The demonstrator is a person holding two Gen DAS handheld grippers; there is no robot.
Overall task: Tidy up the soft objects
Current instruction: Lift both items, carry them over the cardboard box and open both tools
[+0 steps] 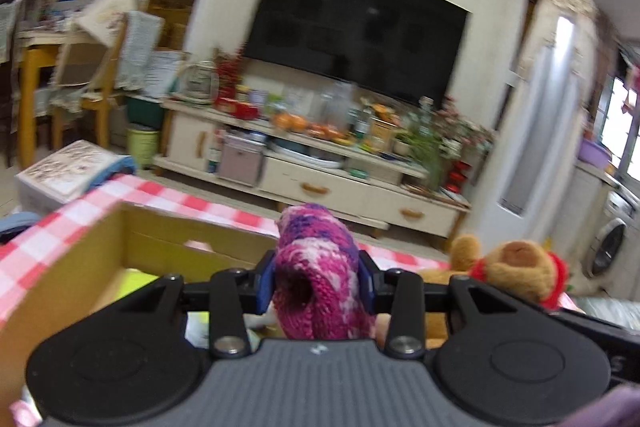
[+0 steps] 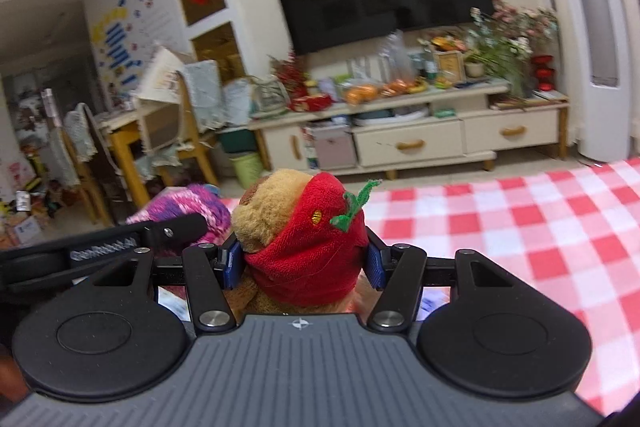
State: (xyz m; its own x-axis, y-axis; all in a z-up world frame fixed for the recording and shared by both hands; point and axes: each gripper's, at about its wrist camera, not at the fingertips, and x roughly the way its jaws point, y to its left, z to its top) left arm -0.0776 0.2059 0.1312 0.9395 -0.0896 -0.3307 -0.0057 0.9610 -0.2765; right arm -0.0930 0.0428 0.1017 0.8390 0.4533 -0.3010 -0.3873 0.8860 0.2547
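Clamped jaws show in both wrist views: the left gripper (image 1: 318, 277) has its blue pads pressed into the sides of a pink-and-purple knitted sock (image 1: 318, 267), and the right gripper (image 2: 305, 259) squeezes a brown plush bear (image 2: 296, 235) by its red strawberry hood. Both tools point slightly downward toward the far television cabinet (image 1: 304, 163), held above the surface with the red-and-white checked cloth (image 2: 520, 235). They sit side by side: from the left view the bear appears just to the right of the sock, and from the right view the sock (image 2: 188, 207) and the left tool's black body lie just to the bear's left.

An open cardboard box (image 1: 72, 267) stands on the checked cloth, just left of the sock and below it. Its inner walls are bare brown; something yellow-green lies at its bottom and a pale pink item shows near its far wall, both too blurred and hidden to identify. The sock's open cuff faces the camera.
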